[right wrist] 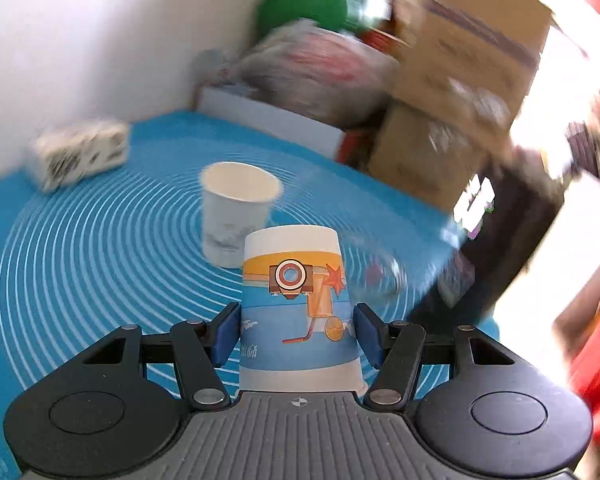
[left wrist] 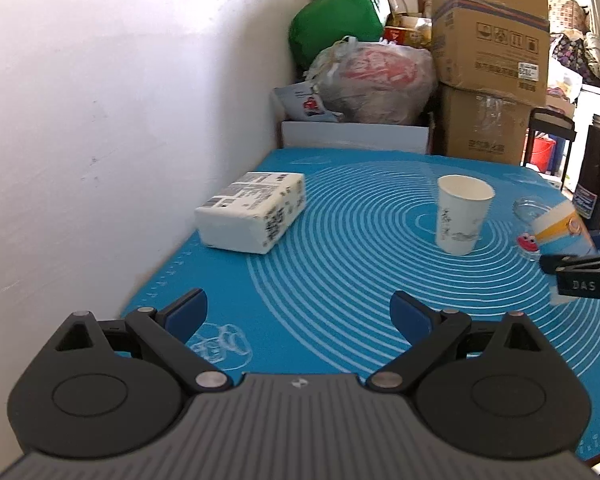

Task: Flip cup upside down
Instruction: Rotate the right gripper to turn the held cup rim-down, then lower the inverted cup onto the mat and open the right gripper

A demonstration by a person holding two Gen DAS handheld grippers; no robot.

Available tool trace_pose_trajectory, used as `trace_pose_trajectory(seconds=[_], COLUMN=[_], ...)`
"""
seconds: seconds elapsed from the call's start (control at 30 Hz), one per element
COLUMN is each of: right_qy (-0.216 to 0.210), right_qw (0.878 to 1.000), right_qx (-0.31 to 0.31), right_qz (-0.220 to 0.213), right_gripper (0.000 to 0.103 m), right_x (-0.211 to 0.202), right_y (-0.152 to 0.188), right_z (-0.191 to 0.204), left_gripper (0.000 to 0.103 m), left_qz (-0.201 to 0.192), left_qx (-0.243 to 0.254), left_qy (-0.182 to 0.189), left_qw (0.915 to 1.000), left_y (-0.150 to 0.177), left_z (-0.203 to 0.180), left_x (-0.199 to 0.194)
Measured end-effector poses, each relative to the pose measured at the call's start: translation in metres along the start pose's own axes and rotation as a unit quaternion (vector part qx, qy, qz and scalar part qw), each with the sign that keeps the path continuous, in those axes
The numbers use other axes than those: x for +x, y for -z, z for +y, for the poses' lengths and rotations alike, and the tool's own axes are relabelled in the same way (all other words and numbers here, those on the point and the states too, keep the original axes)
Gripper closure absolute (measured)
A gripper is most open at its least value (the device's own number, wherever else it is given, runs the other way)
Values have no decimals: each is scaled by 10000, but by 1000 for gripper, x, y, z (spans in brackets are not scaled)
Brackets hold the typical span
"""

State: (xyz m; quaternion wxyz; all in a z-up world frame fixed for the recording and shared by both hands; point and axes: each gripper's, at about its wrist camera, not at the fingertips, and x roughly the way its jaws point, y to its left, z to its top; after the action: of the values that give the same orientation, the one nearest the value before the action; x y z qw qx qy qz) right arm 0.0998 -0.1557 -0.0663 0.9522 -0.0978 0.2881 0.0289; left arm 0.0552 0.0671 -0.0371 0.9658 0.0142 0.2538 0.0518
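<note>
My right gripper (right wrist: 296, 330) is shut on a printed paper cup (right wrist: 296, 308) with blue and orange bands, held base-up between the blue pads. The same cup (left wrist: 560, 230) shows at the right edge of the left wrist view, tilted, above the blue mat (left wrist: 340, 280), with the right gripper's fingers (left wrist: 580, 266) below it. A plain white paper cup (left wrist: 462, 214) stands upright, mouth up, on the mat; it also shows in the right wrist view (right wrist: 236, 212) just behind the held cup. My left gripper (left wrist: 298, 316) is open and empty over the mat's near edge.
A white tissue pack (left wrist: 252, 212) lies at the mat's left by the white wall. A clear lid or dish (left wrist: 530, 208) lies right of the white cup. Cardboard boxes (left wrist: 492, 60), bags (left wrist: 376, 76) and a white box (left wrist: 352, 136) stand behind the mat.
</note>
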Motion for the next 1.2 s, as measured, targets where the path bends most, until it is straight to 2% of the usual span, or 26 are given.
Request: trace_pose_trajectory(seconds=[0.07, 0.23, 0.53, 0.7, 0.77, 0.9, 1.03, 1.2], right_qy=[-58, -43, -153, -167, -166, -197, -242, -285], right_qw=[9988, 9938, 9901, 9910, 9916, 9922, 9917, 9920], right_qx=[490, 1097, 1393, 1322, 1272, 1220, 1252, 1222], right_qz=[-7, -174, 30, 131, 155, 165, 170, 168], right_gripper=[45, 45, 37, 35, 28, 23, 5, 0], right_x=[6, 6, 9, 11, 11, 8, 0, -19], right_y=[8, 20, 31, 33, 34, 34, 36, 37], right_z=[-11, -20, -24, -22, -20, -19, -20, -23], left_gripper=[6, 6, 6, 6, 6, 6, 6, 6], left_qz=[30, 87, 132, 179, 203, 247, 286, 289], left_qx=[-1, 30, 102, 127, 130, 119, 121, 192], left_qy=[53, 123, 195, 227, 243, 271, 295, 350], left_qw=[10000, 9999, 9997, 9995, 9994, 9993, 9991, 9988], left_y=[-1, 1, 3, 4, 4, 3, 2, 2], left_z=[-6, -14, -22, -24, -24, -25, -26, -32], left_x=[1, 4, 4, 4, 4, 3, 3, -1])
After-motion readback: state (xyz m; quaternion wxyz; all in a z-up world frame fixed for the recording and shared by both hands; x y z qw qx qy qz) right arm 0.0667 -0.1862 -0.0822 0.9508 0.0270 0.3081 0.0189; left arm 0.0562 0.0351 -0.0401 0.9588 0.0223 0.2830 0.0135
